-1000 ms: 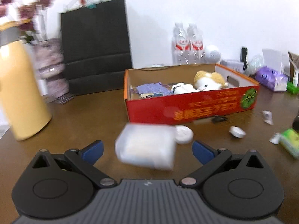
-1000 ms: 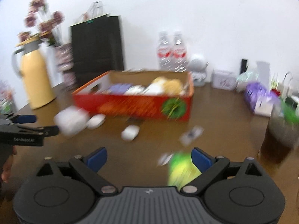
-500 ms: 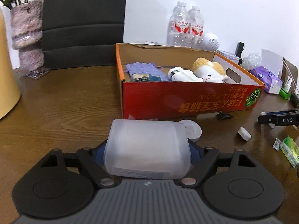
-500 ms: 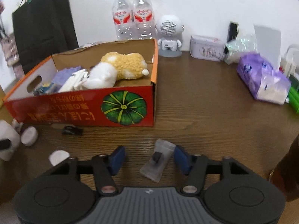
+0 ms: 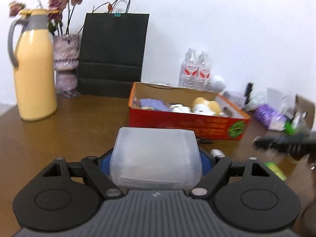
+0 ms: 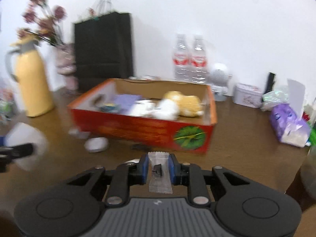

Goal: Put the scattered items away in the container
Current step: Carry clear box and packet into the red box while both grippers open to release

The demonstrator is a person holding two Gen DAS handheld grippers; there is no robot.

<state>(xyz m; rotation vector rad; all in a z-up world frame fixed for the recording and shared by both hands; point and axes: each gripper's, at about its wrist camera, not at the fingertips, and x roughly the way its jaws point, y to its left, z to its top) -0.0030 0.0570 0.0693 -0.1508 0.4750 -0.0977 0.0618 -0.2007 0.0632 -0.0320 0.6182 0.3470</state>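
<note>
The red cardboard box [image 5: 187, 125] stands on the brown table and holds a plush toy [image 5: 207, 105], a purple cloth and other items; it also shows in the right wrist view [image 6: 138, 127]. My left gripper [image 5: 156, 161] is shut on a translucent white plastic tub [image 5: 156, 158], held above the table in front of the box. My right gripper [image 6: 158, 168] is shut on a small clear sachet [image 6: 159, 174] with a dark piece inside, lifted near the box's front right corner. A white round lid [image 6: 96, 144] and a small black clip [image 6: 141, 148] lie by the box front.
A yellow thermos jug [image 5: 33, 69], a flower vase [image 5: 66, 63] and a black paper bag [image 5: 112, 53] stand at the back left. Two water bottles [image 6: 189, 59], a white robot figure [image 6: 219, 79], a tin and a purple tissue pack [image 6: 288, 122] sit at the back right. A green packet [image 5: 275, 170] lies on the table.
Both grippers have risen and pulled back from the table with their loads. The right gripper's fingers closed fully on the sachet. The left keeps its hold on the tub.
</note>
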